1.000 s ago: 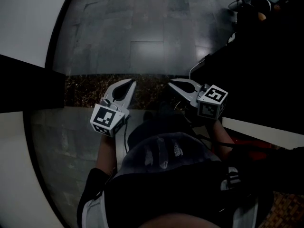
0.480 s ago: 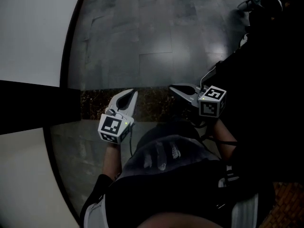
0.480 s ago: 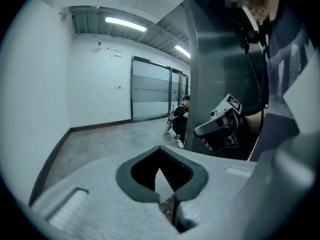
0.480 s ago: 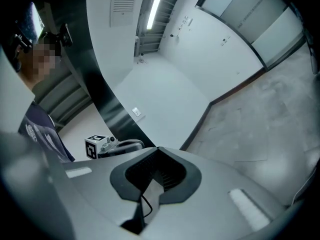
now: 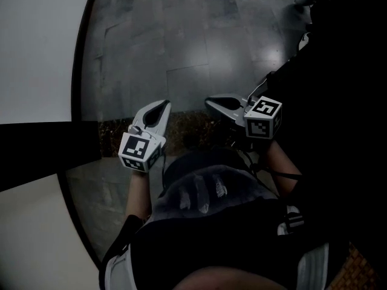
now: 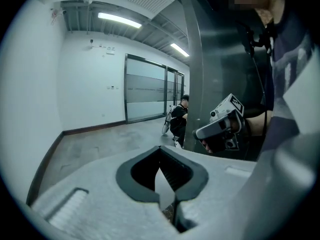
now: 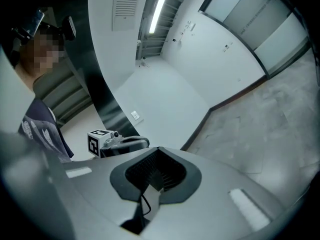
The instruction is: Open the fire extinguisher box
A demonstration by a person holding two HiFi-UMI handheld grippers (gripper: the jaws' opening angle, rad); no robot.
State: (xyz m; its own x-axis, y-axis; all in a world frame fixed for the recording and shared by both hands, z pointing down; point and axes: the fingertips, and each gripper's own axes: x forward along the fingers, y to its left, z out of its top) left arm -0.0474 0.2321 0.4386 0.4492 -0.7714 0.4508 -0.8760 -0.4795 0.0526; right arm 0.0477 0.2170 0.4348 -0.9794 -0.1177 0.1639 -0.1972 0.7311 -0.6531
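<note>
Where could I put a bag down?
The grey floor ahead of the left tool and right tool lies bare, bordered by the white wall on the left. Far right is crowded: a person beside a dark pillar.

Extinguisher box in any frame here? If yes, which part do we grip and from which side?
No box shows in any view, so no grip part or approach side can be picked. The left gripper and right gripper are shut and empty over the grey floor, beside a white wall.

Probably an office-building corridor: grey tiled floor (image 5: 181, 41), white walls (image 6: 85, 84), glass partitions (image 6: 145, 94), ceiling strip lights (image 6: 119, 20).
</note>
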